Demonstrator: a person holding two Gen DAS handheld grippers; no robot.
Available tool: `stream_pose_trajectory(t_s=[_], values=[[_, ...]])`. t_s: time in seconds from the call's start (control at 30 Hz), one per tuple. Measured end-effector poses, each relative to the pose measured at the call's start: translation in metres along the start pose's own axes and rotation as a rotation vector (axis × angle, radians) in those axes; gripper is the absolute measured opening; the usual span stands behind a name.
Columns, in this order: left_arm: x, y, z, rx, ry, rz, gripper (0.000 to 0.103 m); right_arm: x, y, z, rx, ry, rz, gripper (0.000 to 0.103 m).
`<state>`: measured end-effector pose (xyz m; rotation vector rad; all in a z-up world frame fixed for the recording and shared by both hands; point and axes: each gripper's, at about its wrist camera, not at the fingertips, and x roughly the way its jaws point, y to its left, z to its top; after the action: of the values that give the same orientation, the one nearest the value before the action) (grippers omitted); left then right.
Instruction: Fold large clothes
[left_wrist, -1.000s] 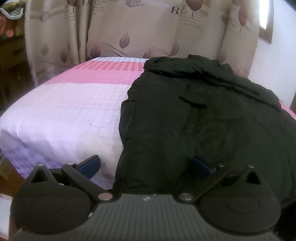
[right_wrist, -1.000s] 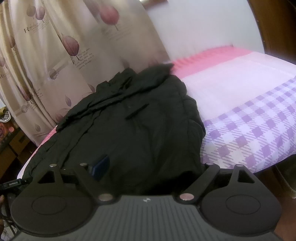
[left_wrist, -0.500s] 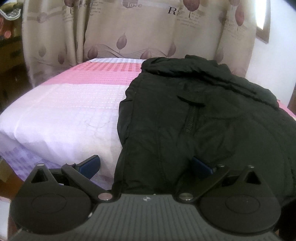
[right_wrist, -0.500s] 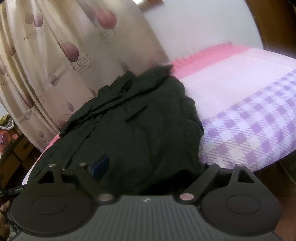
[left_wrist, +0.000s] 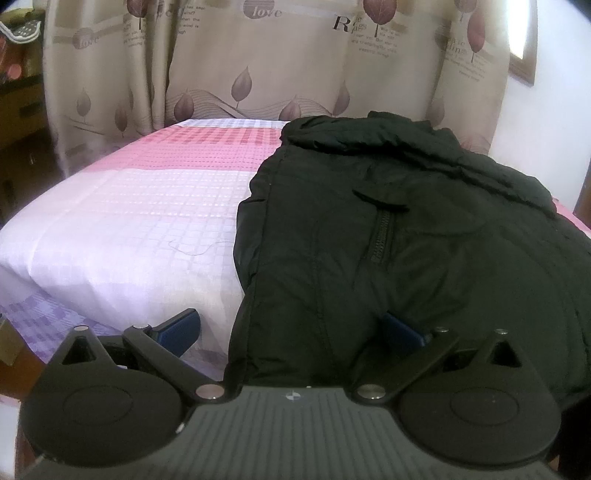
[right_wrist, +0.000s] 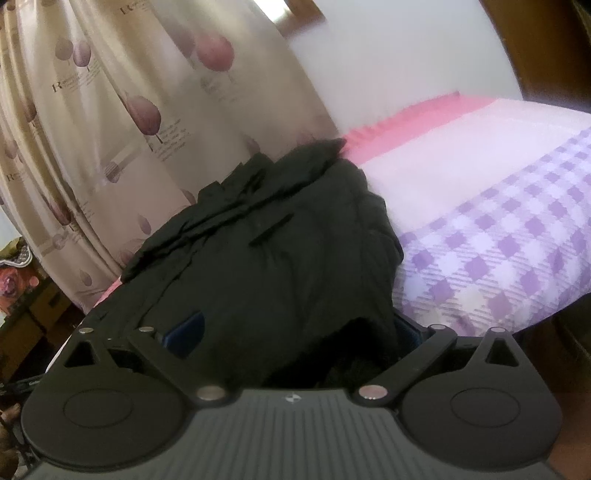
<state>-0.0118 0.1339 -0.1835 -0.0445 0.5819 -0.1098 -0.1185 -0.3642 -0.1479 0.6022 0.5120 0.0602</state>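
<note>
Left gripper (left_wrist: 291, 328): jaws spread wide, released. The near hem of the black jacket (left_wrist: 406, 236) lies between them; its left edge falls inside the left jaw, and the right jaw's blue pad sits over the fabric without pressing. The jacket rests on the bed (left_wrist: 140, 206), spreading ahead of the jaws toward the curtain (left_wrist: 258, 66).

Right gripper (right_wrist: 299, 328): jaws have just been opening and stand wide, released. The jacket's (right_wrist: 280, 258) near corner bunches between them, gripped by neither pad. Checked bedding (right_wrist: 498, 236) lies ahead to the right.
</note>
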Motion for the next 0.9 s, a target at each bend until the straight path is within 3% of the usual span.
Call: stream_pose_trajectory(t_s=[0.6,0.9], values=[[0.001,0.001,-0.003,0.009,-0.017,-0.017,0.103,0.004,0.005,-0.008,0.008,-0.017,-0.022,0.103],[-0.001,0.021,-0.007,-0.042,0.011,-0.199,0.083,-0.011,-0.020,-0.002,0.129,-0.023,0.045,0.101]])
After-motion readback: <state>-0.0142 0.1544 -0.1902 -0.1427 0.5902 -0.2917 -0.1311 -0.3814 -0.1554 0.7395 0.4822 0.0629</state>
